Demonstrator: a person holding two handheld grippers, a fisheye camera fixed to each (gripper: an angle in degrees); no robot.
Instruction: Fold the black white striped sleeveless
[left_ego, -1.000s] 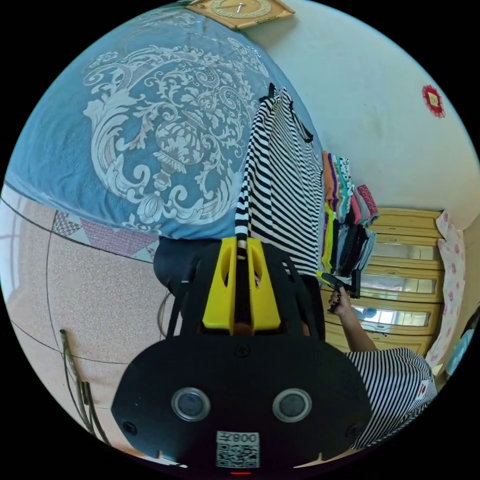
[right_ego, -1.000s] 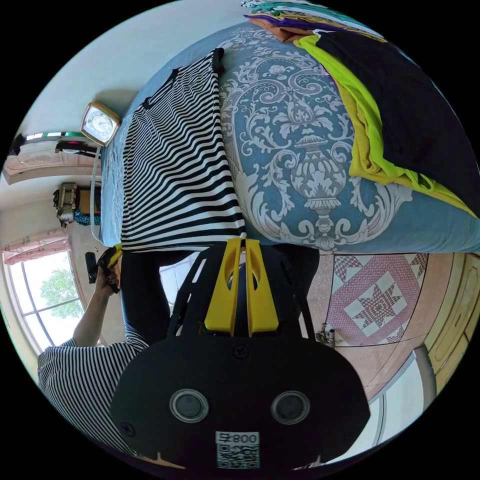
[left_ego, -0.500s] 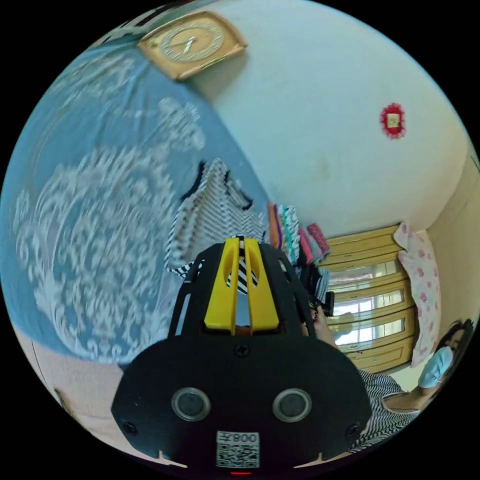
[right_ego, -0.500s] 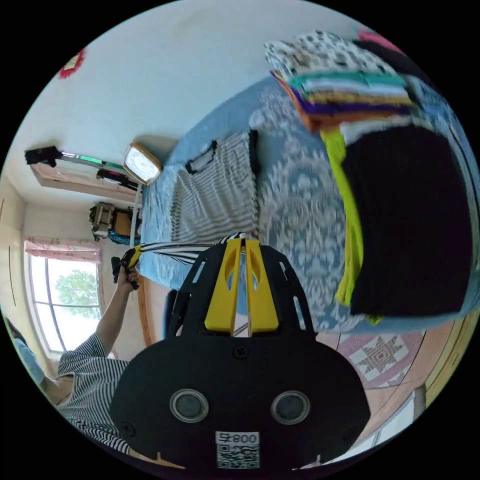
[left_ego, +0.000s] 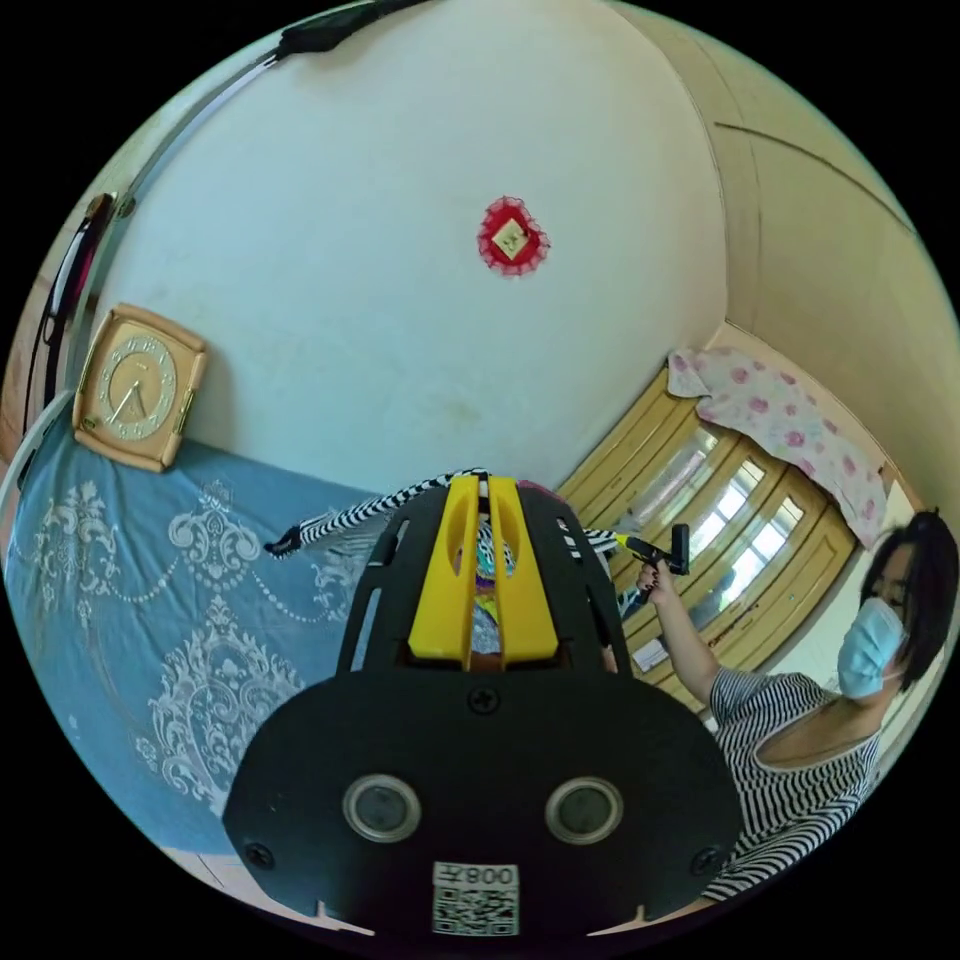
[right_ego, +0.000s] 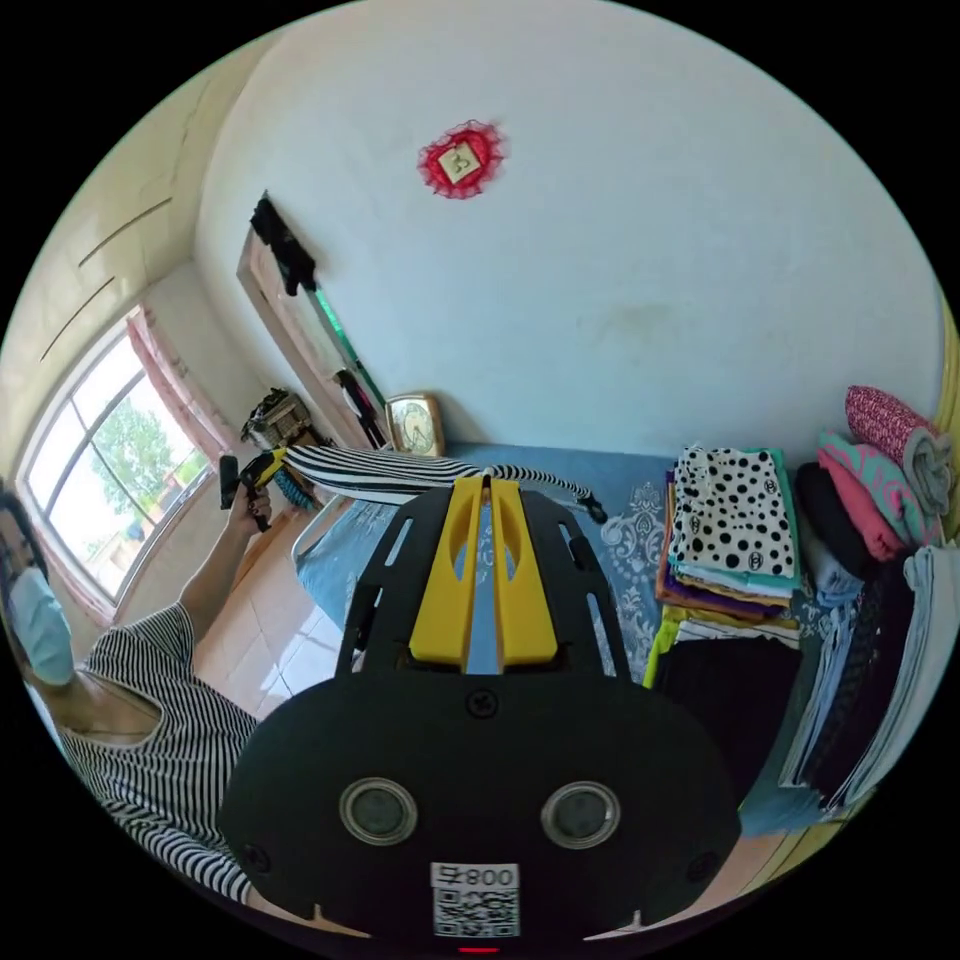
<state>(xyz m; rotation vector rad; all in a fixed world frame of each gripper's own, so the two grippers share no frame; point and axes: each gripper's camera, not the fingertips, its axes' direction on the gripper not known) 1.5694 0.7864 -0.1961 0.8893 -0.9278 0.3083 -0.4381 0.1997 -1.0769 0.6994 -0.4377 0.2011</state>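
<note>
Right now the left gripper (left_ego: 481, 490) has its yellow jaws pinched narrow on a corner of the black white striped sleeveless (left_ego: 345, 512), and the right gripper (right_ego: 486, 490) has its own jaws closed just as tight on another corner. In the right gripper view the left gripper shows again, held in the person's hand (right_ego: 243, 505) off toward the window side, with the striped cloth (right_ego: 370, 472) stretched in a band from it across to the right gripper's tips. The garment hangs in the air between the two grippers, above the near part of the bed (left_ego: 110, 590); its far end, with the dark trim, trails down toward the blue patterned cover.

The step looks like carrying the held hem over to meet the opposite end, a lengthwise fold. To do it well, I would keep both grippers level and equally far apart so the hem stays taut and straight, then bring them down together so the held edge lands square on the end lying on the bed, without dragging it. It should be kept away from the stacked clothes (right_ego: 735, 520) at the bed's right edge. Letting go should wait until the cloth lies flat; thin jersey like this will probably slump and skew if one side drops first.
</note>
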